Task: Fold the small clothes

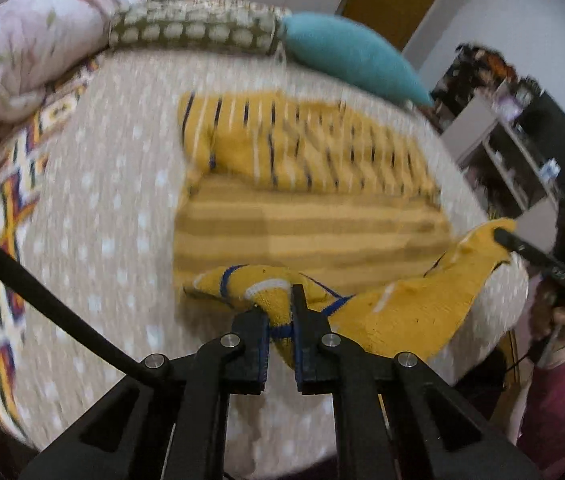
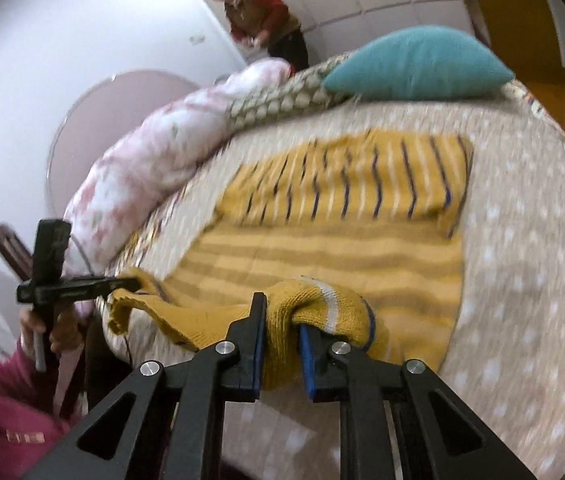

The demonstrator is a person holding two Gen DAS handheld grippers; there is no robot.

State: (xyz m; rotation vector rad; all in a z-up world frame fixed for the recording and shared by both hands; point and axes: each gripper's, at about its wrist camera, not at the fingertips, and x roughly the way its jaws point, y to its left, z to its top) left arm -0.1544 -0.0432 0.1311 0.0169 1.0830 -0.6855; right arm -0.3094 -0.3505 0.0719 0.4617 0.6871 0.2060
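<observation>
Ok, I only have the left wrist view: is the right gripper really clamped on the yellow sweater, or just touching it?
Observer: Clamped. The right gripper has a bunched fold of the sweater between its fingers, with white and blue edge stripes showing.
Operator: Anyone near the bed?
Observer: Yes, a person in a red jacket stands beyond the bed, behind the floral quilt.
Operator: Can you see my left one side-on?
Observer: Yes, the left gripper pinches the sweater's other corner at the bed's edge.

- sweater [image 1: 322, 240]: coarse mustard knit, matt
- left gripper [image 1: 280, 320]: matt black plastic, shiny metal pins
- bed cover [image 1: 114, 208]: soft dotted cloth
</observation>
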